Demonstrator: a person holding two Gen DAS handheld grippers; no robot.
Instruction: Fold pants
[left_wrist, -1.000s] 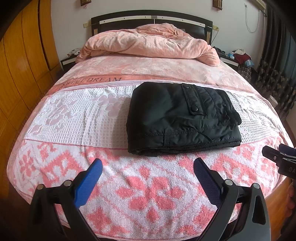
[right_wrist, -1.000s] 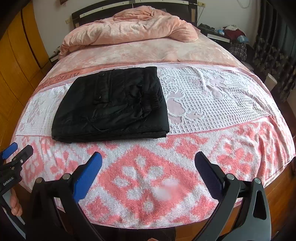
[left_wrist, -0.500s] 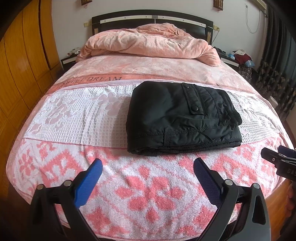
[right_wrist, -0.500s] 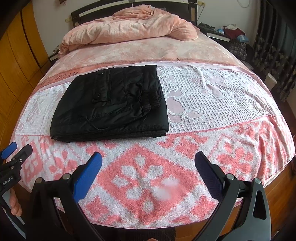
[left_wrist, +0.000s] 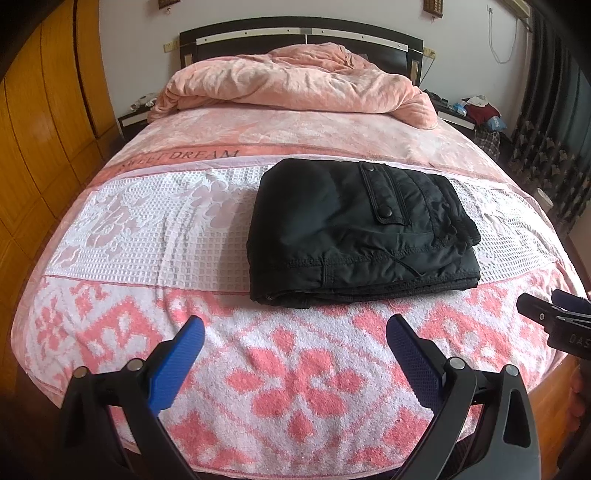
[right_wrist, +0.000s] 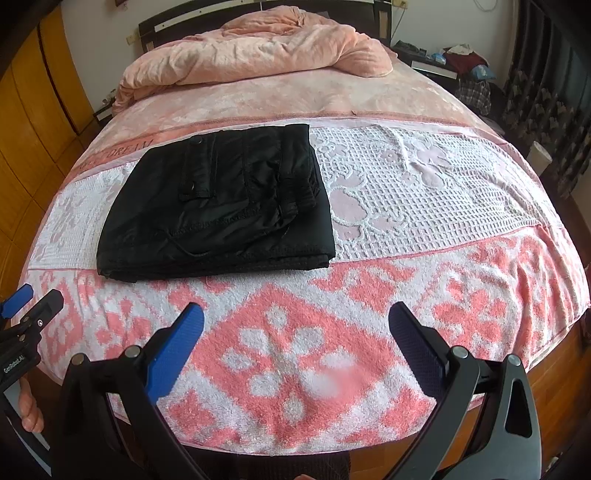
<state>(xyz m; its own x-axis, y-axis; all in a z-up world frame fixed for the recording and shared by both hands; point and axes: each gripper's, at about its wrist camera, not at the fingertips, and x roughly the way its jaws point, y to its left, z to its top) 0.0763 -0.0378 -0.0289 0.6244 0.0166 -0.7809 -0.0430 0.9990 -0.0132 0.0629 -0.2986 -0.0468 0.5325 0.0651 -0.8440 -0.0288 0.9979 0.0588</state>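
Black pants (left_wrist: 362, 229) lie folded into a compact rectangle on a bed (left_wrist: 110, 229) covered by a pink and white floral towel blanket (left_wrist: 295, 373). In the left wrist view they sit at about 1 o'clock; in the right wrist view, at about 11 o'clock. The left gripper (left_wrist: 295, 345) and the right gripper (right_wrist: 295, 332) hover over the foot of the bed, blue-padded fingers (left_wrist: 177, 363) spread wide, holding nothing and apart from the pants. A crumpled pink duvet (left_wrist: 295, 85) lies at 12 o'clock by the headboard (left_wrist: 299, 35).

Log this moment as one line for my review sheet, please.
pants: black, folded in a compact stack on towel | left gripper: open, empty, short of pants | right gripper: open, empty | stage: fold looks done
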